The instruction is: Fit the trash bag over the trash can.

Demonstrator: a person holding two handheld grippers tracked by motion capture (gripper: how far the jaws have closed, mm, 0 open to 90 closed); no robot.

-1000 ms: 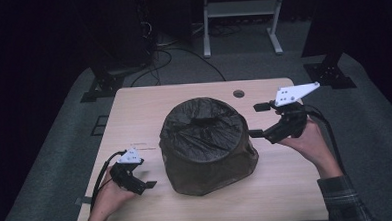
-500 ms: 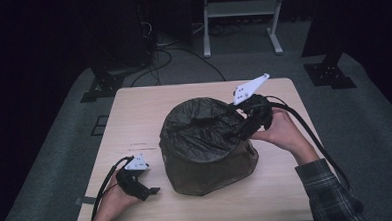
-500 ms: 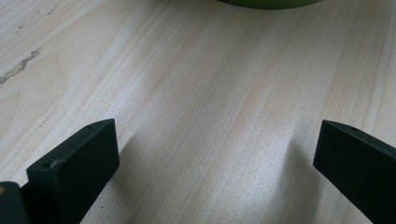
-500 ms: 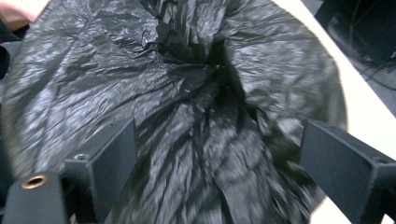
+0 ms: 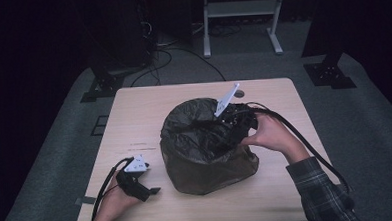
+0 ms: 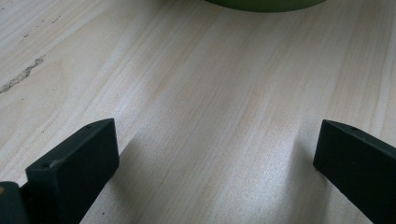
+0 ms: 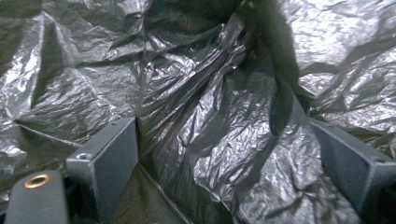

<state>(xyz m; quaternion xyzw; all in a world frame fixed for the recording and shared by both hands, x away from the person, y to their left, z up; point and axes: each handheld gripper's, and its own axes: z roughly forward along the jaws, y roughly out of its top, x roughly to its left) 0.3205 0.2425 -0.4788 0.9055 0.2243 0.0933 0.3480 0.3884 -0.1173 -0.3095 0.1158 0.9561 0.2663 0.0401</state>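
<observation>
With its jaws wide around crumpled film, the right claw (image 7: 224, 154) should pinch one fold of the bin bag (image 5: 200, 140) near the rim, while the wide, empty left claw (image 6: 215, 154) rests on the worktop (image 5: 139, 113)

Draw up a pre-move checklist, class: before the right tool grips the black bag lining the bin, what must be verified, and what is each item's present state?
1. Right tool at the black bag: ok, it sits at the bag's far-right rim.
2. Right tool's jaws apart: ok, they stand wide in the right gripper view, crumpled plastic between them.
3. Pads pressing the plastic: not ok, no pinch yet.
4. Left tool out of the way: ok, open, low over the table, near the front-left of the bag.
5. Bin steadied by anything: not ok, the left tool is apart from it.
6. Bag seated all round the rim: cannot tell.
</observation>
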